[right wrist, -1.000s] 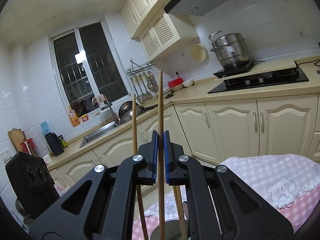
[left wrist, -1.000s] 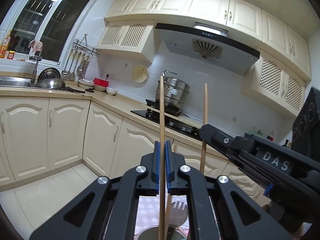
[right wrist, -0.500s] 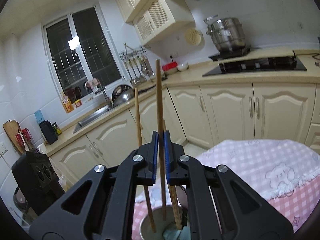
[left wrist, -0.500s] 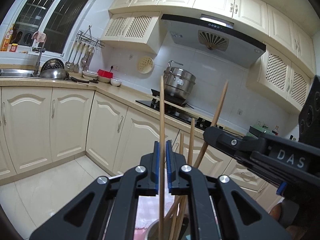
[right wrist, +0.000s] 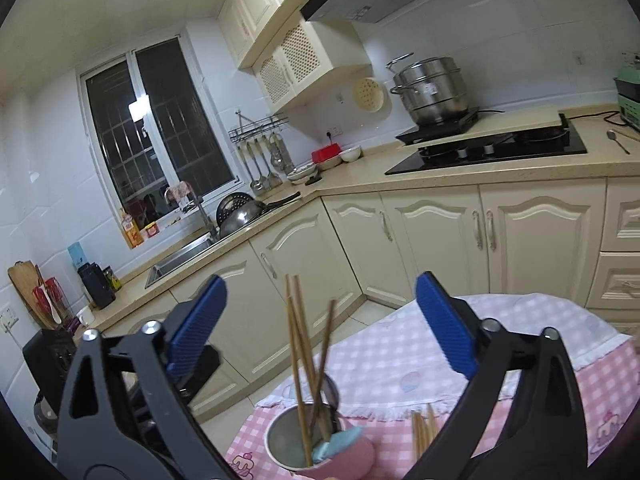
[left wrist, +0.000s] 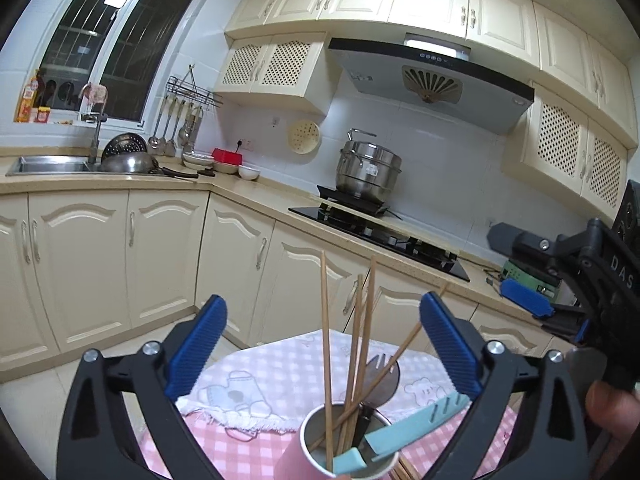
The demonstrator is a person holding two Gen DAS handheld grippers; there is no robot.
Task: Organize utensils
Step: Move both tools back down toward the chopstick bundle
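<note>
A pink cup with a steel lining (left wrist: 312,450) stands on the pink checked tablecloth (left wrist: 256,364) and holds several wooden chopsticks (left wrist: 326,360), a fork and a light-blue knife (left wrist: 408,426). The cup (right wrist: 352,454) and its chopsticks (right wrist: 298,364) also show in the right wrist view. My left gripper (left wrist: 322,350) is open and empty, above the cup with the chopsticks between its jaws. My right gripper (right wrist: 320,326) is open and empty above the cup too; it shows in the left wrist view at the right (left wrist: 520,276). More chopsticks (right wrist: 422,428) lie on the cloth beside the cup.
Cream kitchen cabinets (left wrist: 160,256) run behind the table. A black hob (left wrist: 376,232) with a steel pot (left wrist: 368,172) sits on the counter, a sink (left wrist: 48,164) at the left. A black device (right wrist: 48,360) stands left of the table.
Both grippers have opened and let go of the chopstick each one held. The chopsticks now stand loose in the cup. Both grippers have drawn back from the cup.
</note>
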